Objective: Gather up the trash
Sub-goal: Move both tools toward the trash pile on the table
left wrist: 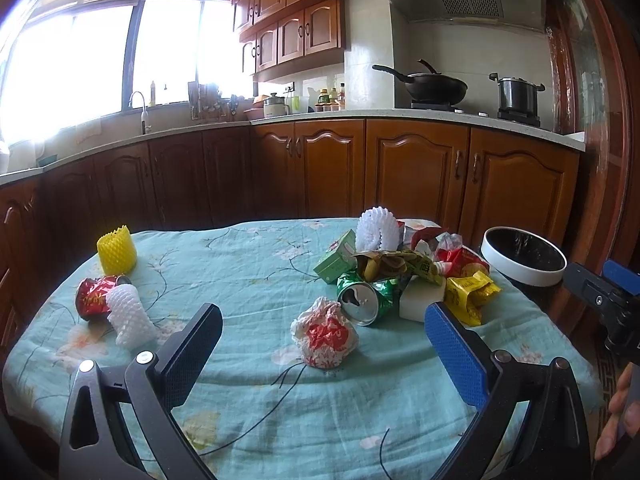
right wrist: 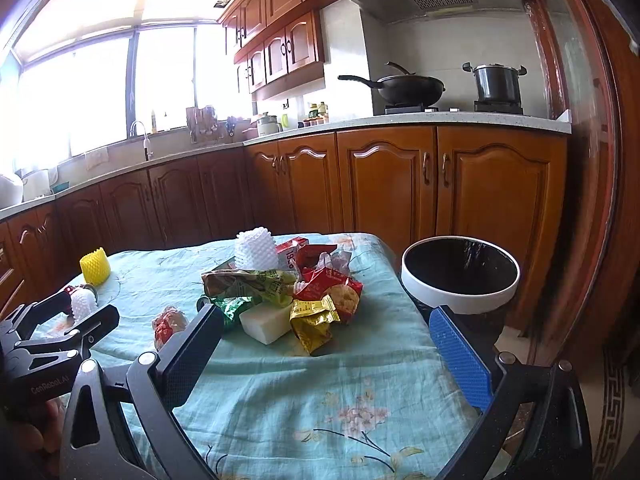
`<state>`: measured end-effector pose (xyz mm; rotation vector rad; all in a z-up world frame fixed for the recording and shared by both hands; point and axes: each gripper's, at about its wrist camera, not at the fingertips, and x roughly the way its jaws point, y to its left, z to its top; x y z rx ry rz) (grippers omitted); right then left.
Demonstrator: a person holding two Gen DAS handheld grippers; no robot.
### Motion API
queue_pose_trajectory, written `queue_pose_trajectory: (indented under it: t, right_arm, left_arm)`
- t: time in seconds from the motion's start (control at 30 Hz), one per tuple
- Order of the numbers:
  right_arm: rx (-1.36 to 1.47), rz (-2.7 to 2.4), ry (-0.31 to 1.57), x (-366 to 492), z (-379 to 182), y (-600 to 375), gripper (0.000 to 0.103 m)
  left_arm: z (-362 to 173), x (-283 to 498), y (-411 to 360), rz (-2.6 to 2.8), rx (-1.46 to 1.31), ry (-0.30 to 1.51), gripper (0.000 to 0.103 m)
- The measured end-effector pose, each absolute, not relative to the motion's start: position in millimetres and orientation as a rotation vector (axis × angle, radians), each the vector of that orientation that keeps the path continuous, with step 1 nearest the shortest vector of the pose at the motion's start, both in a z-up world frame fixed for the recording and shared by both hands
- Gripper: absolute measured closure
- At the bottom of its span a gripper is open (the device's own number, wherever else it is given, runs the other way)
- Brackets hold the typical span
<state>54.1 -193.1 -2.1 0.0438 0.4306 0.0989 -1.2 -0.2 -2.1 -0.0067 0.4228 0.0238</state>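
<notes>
Much trash (left wrist: pixel 400 276) litters the floral-clothed table (left wrist: pixel 248 264) amid wooden kitchen cabinets (left wrist: pixel 416 168).

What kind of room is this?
Most likely a home kitchen: a black wok and steel pot sit on a stove, beside wooden cabinets and a curved sink tap.

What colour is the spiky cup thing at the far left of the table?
Yellow. The foam net sleeve shows best in the left wrist view.

The left gripper (left wrist: pixel 324 344) hovers wide open above a crumpled red-and-white wrapper ball (left wrist: pixel 325 333) on the teal floral tablecloth (left wrist: pixel 248 264); a white-rimmed black bin (left wrist: pixel 523 257) stands far right.
</notes>
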Motion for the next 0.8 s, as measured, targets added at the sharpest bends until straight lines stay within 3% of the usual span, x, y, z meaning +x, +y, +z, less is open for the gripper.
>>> queue_pose_trajectory:
  t: [0.8]
  right_arm:
    - [0.052,0.131,0.442,56.6,-6.1,-189.8,0.000]
  left_arm:
    - [-0.8,2.7,0.7,0.026,-0.010,0.430,0.001]
